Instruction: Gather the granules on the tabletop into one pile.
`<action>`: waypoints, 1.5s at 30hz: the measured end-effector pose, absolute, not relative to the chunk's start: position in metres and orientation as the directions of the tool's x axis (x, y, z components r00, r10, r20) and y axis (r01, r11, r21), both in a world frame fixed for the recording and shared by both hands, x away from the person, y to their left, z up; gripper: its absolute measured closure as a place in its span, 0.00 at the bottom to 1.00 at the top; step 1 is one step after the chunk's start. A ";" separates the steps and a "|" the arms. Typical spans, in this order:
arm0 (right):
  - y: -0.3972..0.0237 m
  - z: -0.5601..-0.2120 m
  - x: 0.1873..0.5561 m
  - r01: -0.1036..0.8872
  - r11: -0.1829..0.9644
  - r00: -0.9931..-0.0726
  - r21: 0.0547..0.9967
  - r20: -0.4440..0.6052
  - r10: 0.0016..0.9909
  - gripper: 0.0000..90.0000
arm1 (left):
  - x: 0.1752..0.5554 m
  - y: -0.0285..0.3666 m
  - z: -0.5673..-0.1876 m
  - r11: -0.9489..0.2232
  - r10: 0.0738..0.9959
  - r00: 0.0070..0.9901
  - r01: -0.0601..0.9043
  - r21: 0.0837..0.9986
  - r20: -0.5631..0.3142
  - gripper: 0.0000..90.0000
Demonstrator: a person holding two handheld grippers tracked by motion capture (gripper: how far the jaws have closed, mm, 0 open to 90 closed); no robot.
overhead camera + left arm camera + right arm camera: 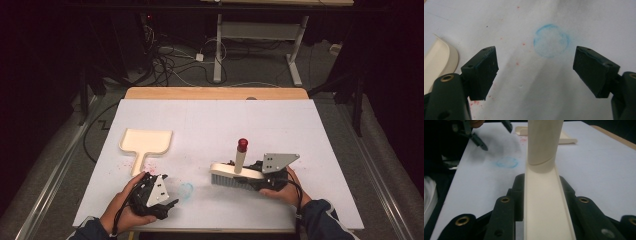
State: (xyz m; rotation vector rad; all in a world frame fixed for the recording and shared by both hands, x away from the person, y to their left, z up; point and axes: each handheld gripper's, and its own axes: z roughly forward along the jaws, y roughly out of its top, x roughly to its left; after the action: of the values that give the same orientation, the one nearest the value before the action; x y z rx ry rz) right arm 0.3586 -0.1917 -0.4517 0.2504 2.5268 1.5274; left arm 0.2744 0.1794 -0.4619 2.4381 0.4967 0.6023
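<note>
- While the right gripper (252,176) squeezed the brush (235,172) near the table's (300,130) near right edge, its handle stood up.
- The left gripper (167,197) held its jaws wide with nothing in them, by the blue ring (186,190).
- The dustpan (145,142) lay farther left.

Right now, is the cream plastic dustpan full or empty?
Empty: the cream plastic dustpan shows a bare tray, with red specks on the table beside it.

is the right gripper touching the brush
Touching. The right gripper view shows the right gripper with both fingers pressed flat against the sides of the brush head.
</note>
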 end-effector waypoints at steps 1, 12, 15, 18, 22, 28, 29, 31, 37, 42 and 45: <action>-0.192 -0.451 0.361 0.053 0.459 -0.969 0.887 -0.065 0.238 0.75 | 0.274 0.179 -0.462 -0.767 0.468 0.830 0.210 0.607 0.304 0.21; -0.208 -0.420 0.344 0.065 0.419 -0.953 0.906 -0.068 0.295 0.75 | 0.272 0.181 -0.460 -0.764 0.472 0.825 0.207 0.611 0.311 0.21; -0.220 -0.408 0.334 0.082 0.423 -0.938 0.902 -0.074 0.339 0.75 | 0.273 0.182 -0.459 -0.759 0.479 0.821 0.210 0.616 0.311 0.21; -0.235 -0.400 0.324 0.102 0.422 -0.928 0.901 -0.067 0.367 0.75 | 0.273 0.183 -0.459 -0.759 0.480 0.820 0.210 0.617 0.312 0.21; -0.259 -0.393 0.311 0.152 0.422 -0.906 0.894 -0.044 0.421 0.75 | 0.272 0.185 -0.457 -0.760 0.484 0.813 0.207 0.616 0.324 0.21; -0.288 -0.390 0.297 0.273 0.419 -0.880 0.866 0.049 0.472 0.75 | 0.273 0.192 -0.452 -0.747 0.511 0.793 0.219 0.628 0.332 0.21; -0.292 -0.390 0.295 0.294 0.423 -0.877 0.857 0.065 0.477 0.75 | 0.273 0.194 -0.451 -0.743 0.519 0.787 0.223 0.631 0.333 0.21; -0.297 -0.391 0.293 0.332 0.442 -0.870 0.833 0.088 0.486 0.75 | 0.273 0.199 -0.451 -0.736 0.532 0.779 0.231 0.636 0.332 0.21; -0.310 -0.402 0.299 0.446 0.488 -0.839 0.751 0.159 0.521 0.75 | 0.273 0.212 -0.449 -0.712 0.570 0.753 0.255 0.654 0.328 0.21; -0.317 -0.413 0.322 0.527 0.481 -0.802 0.701 0.223 0.554 0.75 | 0.274 0.214 -0.448 -0.705 0.583 0.742 0.259 0.661 0.331 0.21; -0.323 -0.417 0.341 0.548 0.486 -0.793 0.681 0.240 0.560 0.73 | 0.274 0.212 -0.450 -0.707 0.580 0.746 0.259 0.658 0.328 0.21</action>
State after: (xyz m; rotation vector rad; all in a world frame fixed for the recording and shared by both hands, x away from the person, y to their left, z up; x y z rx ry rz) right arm 0.3410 -0.3226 -0.4172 1.0054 2.6952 1.2266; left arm 0.2741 0.2118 -0.4497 2.3469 0.6292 0.7067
